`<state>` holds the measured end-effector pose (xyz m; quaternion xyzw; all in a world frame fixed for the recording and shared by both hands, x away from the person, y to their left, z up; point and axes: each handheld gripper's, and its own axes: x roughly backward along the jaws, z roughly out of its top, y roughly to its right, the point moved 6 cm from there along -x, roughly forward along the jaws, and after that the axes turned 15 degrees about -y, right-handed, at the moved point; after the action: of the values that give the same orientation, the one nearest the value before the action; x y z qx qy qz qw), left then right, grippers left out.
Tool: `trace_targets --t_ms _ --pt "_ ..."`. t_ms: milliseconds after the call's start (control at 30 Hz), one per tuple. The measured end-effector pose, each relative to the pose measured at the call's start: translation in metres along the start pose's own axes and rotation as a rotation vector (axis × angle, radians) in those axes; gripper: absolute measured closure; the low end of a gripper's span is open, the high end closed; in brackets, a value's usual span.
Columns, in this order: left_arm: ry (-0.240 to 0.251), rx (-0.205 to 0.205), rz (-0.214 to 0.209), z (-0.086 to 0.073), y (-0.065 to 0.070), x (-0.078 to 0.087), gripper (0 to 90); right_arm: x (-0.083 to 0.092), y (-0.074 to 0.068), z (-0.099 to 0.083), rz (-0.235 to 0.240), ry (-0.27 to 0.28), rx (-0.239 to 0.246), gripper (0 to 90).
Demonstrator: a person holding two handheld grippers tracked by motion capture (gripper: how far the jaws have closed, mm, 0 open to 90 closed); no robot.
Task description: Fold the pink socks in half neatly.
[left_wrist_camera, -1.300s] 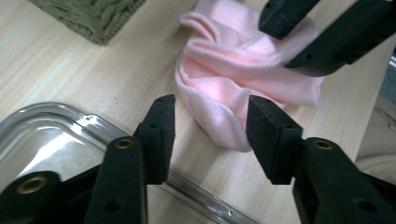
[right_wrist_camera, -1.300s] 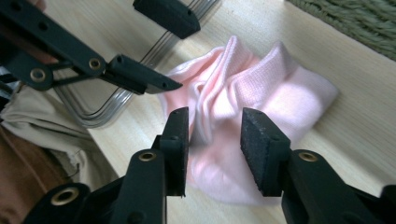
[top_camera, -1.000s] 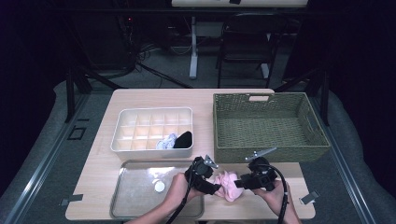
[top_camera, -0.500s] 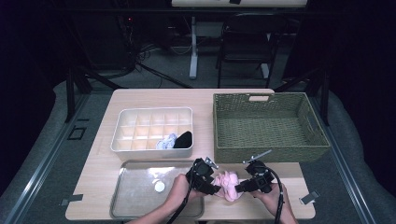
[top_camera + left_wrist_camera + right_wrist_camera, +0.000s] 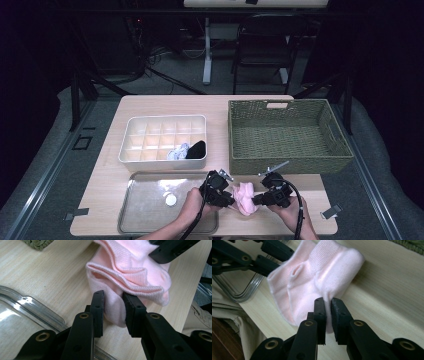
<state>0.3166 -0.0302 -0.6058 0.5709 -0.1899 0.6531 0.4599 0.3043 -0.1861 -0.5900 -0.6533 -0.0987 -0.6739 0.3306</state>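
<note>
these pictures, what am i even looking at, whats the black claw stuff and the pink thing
A person sits at a wooden table, holding a black two-jaw tool in each hand. One picture looks down from above; the other two come from cameras riding on the tools. The left gripper and right gripper have just been closing, and each now pinches the pink sock from opposite sides. Also on the table: a white divided box, a metal tray and a green woven basket.

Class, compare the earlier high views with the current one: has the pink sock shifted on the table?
No. The pink sock lies in the same spot, just right of the metal tray and in front of the green basket.
</note>
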Motion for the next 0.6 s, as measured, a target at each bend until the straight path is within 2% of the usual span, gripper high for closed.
trace_targets --t_ms 133,167,200,300,333,400,433,467,600 --pt "0.005 0.002 -0.004 0.0 0.0 0.001 72.8 0.005 -0.007 0.001 -0.009 0.017 0.019 83.4" --pt "0.01 0.002 -0.005 0.0 0.0 0.001 72.8 0.005 -0.009 0.002 0.0 0.03 0.018 83.6" --pt "0.011 0.001 -0.005 0.0 0.0 0.001 72.9 0.007 -0.009 0.001 -0.015 0.023 0.022 84.0" --pt "0.005 -0.001 -0.004 0.0 0.0 0.001 73.1 0.008 -0.014 0.003 -0.017 0.035 0.043 84.9" --pt "0.008 0.001 -0.006 0.001 0.001 0.0 73.1 0.008 -0.016 0.004 -0.014 0.044 0.046 85.6" --pt "0.01 0.0 -0.005 0.001 0.001 0.0 73.1 0.007 -0.018 0.004 -0.03 0.026 0.07 86.3" --pt "0.011 0.0 -0.005 0.001 0.001 0.0 73.1 0.005 -0.02 0.006 -0.025 0.04 0.067 86.7" --pt "0.01 -0.001 -0.005 0.001 0.001 0.0 73.1 0.005 -0.02 0.005 -0.035 0.028 0.079 86.9" --pt "0.009 0.003 -0.004 0.001 0.001 -0.001 73.6 0.004 -0.028 0.008 -0.039 0.051 0.106 87.4"
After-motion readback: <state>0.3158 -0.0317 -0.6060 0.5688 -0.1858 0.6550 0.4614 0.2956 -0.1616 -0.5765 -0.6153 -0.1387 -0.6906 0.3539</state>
